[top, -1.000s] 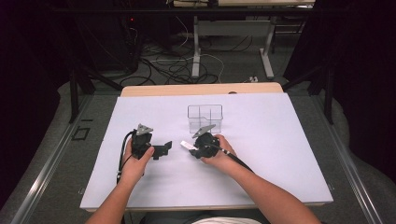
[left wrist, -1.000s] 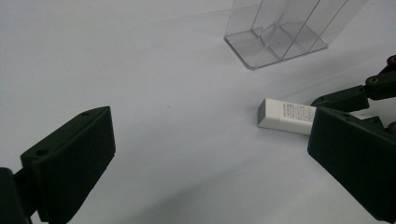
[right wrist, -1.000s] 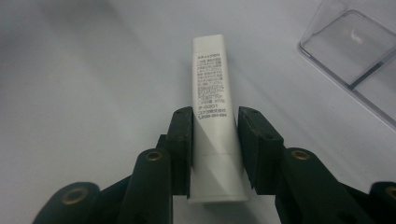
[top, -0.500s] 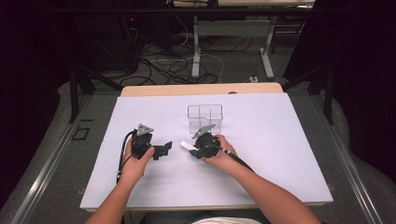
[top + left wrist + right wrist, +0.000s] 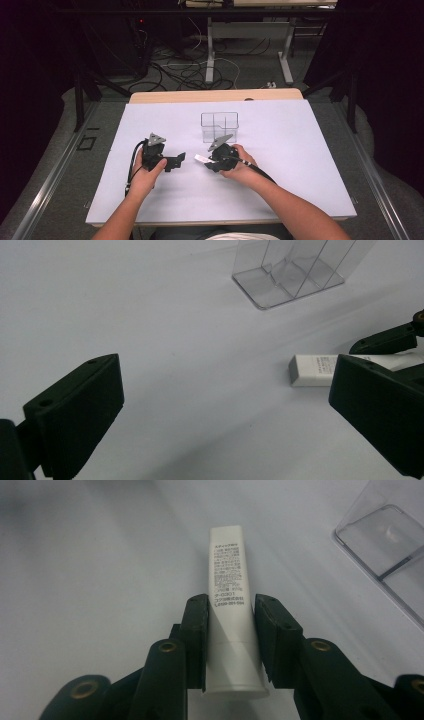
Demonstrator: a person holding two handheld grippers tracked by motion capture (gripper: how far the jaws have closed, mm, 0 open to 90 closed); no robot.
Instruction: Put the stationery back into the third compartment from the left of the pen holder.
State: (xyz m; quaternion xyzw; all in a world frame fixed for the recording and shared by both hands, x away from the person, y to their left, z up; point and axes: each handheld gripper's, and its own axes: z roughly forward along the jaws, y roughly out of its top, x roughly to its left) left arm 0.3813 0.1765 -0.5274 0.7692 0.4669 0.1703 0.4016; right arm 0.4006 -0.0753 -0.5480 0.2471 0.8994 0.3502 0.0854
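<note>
White tube (image 5: 227, 605) pinched in right tongs (image 5: 231, 605); left tongs (image 5: 225, 405) spread, empty; lift level, tip upright over clear organizer (image 5: 219, 126).

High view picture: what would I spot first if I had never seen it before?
Probably the white tube, pinched between the black jaws of the right gripper near the middle of the white table. Just behind it stands a clear plastic box with dividers, with nothing visible inside. The left gripper waits beside them with its jaws wide open.
</note>
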